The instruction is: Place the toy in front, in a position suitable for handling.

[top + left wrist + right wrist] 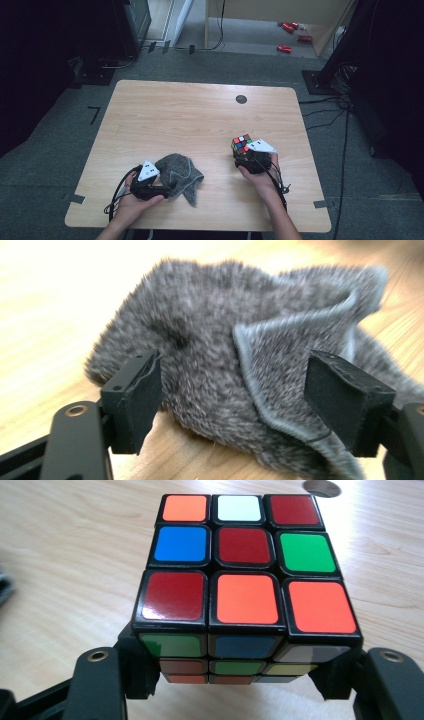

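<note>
Scrambled cube (245,580) clamped in right gripper (235,680), seemingly off wooden table (165,115).

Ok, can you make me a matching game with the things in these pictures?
Things:
1. fuzzy cloth
2. puzzle cube
3. left tongs
4. dark round spot

Matches:
A. squeezed in the right tongs
B. grey and crumpled
C. on the table, far side
D. open around the cloth

Pairs: 1-B, 2-A, 3-D, 4-C
</note>
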